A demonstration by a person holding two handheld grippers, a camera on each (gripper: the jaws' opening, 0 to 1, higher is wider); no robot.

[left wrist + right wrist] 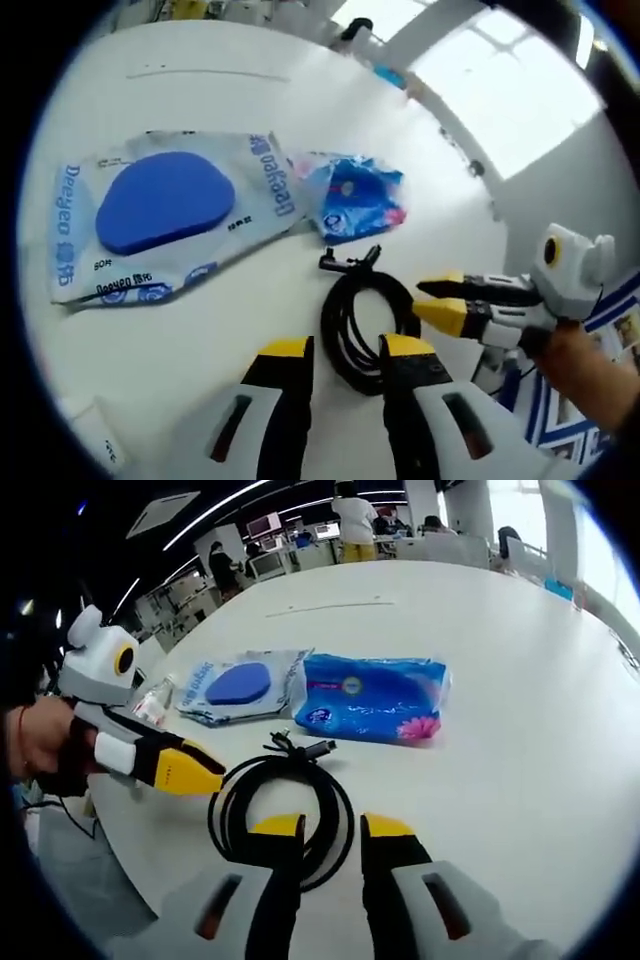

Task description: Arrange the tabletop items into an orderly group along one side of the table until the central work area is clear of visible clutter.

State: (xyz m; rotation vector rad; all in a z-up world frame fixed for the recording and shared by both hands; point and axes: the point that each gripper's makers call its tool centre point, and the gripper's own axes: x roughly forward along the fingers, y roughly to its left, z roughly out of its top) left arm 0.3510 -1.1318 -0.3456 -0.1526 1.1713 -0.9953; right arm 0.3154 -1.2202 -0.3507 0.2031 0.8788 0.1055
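Observation:
A black coiled cable [335,325] [228,815] lies on the white table [220,90] [520,640]. My left gripper [347,352] stands open just over the coil's near side, with part of the loop showing between its jaws. My right gripper [333,832] is open too, over the opposite side of the coil. Each gripper enters the other's view: the right gripper [426,300] from the right, the left gripper [212,780] from the left, both with tips at the coil's rim. Beyond the cable lie a white-and-blue pad packet [165,205] [240,685] and a blue tissue pack [355,195] [375,695], side by side.
A small clear bottle [155,702] stands near the table's edge by the left gripper. The table's rim curves close below the cable in the right gripper view. People [352,520] and desks are far behind the table.

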